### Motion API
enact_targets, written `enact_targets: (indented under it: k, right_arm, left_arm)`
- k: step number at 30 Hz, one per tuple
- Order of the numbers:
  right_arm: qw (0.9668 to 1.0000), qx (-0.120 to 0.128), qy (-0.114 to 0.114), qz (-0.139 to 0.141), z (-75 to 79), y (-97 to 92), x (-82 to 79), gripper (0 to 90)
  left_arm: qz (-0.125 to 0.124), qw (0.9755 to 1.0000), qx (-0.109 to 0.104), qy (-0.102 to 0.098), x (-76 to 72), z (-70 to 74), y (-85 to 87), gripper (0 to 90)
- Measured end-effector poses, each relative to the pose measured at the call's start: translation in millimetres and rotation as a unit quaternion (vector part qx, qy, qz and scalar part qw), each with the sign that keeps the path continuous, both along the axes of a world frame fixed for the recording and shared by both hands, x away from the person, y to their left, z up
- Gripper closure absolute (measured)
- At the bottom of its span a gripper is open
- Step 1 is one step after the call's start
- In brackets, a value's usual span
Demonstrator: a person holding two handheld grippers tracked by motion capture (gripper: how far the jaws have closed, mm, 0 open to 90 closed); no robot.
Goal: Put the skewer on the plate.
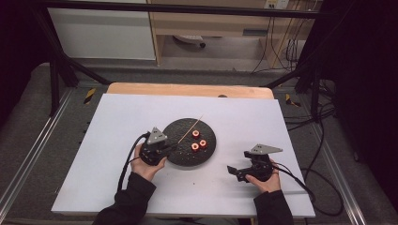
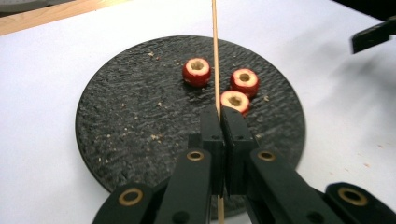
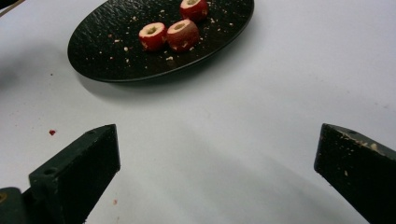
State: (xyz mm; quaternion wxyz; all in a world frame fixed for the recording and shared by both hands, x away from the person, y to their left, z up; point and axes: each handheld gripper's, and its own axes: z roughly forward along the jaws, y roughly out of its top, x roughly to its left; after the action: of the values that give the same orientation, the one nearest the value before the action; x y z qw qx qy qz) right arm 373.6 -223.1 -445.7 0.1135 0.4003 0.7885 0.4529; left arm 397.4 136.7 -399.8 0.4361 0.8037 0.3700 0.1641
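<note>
Here the left claw clamps a thin, pale, probably wooden skewer; the right claw gapes.

Premises are presenting as a lab recording station. A black metal frame is enclosing the white-covered bench, and loose cables are trailing across grey carpet.

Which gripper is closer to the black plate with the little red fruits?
The left. The left gripper is at the black plate's left edge, pinching a wooden skewer that reaches over the plate. The right gripper is open, on the white table off the plate's right side.
</note>
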Motion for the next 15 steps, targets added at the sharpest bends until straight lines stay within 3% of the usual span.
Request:
enact_targets:
  k: [15]
  right_arm:
    - [1.0000, -0.002, 0.000, -0.002, -1.6, -5.7, -6.1, 0.8]
  left_arm:
    - [0.038, 0.9983, 0.025, 0.037, 29.9, -19.3, -14.2, 88.0]
